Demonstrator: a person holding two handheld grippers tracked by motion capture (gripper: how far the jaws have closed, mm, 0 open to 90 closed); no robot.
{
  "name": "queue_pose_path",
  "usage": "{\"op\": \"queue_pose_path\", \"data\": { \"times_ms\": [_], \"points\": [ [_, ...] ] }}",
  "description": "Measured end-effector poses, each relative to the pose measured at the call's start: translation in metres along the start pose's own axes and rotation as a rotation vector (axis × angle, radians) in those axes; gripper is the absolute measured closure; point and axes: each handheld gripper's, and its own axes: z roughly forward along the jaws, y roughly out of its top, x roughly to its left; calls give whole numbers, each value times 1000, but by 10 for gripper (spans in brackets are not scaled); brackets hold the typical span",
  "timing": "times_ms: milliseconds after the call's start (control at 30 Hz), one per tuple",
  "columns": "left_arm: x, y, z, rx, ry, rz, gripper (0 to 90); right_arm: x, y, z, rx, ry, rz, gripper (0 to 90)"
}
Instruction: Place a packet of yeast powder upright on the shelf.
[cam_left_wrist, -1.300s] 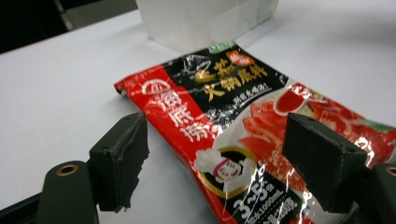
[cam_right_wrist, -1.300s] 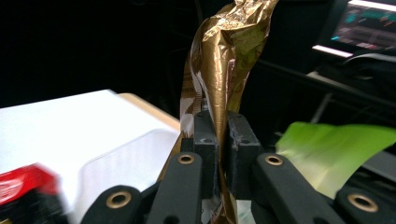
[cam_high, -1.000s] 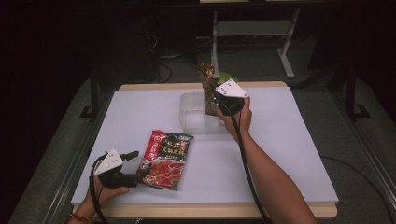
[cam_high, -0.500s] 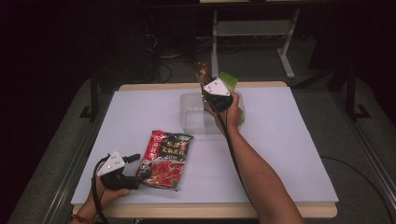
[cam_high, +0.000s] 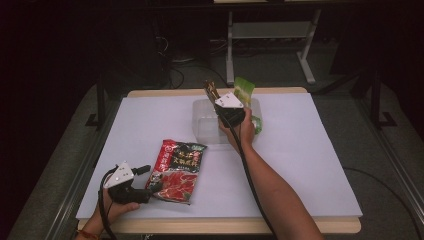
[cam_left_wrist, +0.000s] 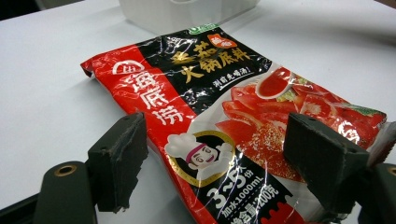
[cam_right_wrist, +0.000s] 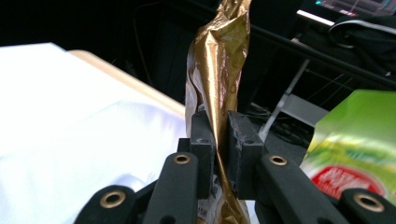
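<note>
Gold foil, a crumpled packet (cam_right_wrist: 217, 60), stands pinched between the pads of the right tongs (cam_right_wrist: 221, 140), whose jaws have just been easing open a little while the foil stays between them; in the high view these tongs (cam_high: 226, 102) hold it over the clear plastic tub (cam_high: 202, 125) at the far side of the white bench (cam_high: 310, 150), beside a green packet (cam_high: 244, 89). Nearer the person, the left tongs (cam_left_wrist: 219, 158) stand apart, straddling the near end of a red-and-black soup-base pouch (cam_left_wrist: 233, 107) lying flat on the bench.
</note>
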Motion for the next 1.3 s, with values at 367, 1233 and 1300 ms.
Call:
{"op": "queue_pose_path", "data": {
  "times_ms": [367,1233,1300],
  "points": [
    [0,0,2,16,-4,0,214,-20,-19,-21,52,133,58,816],
    [0,0,6,33,-24,0,214,-26,-26,-30,21,155,49,900],
    [0,0,6,31,-27,-1,214,-24,-24,-27,8,128,45,900]
  ]
}}
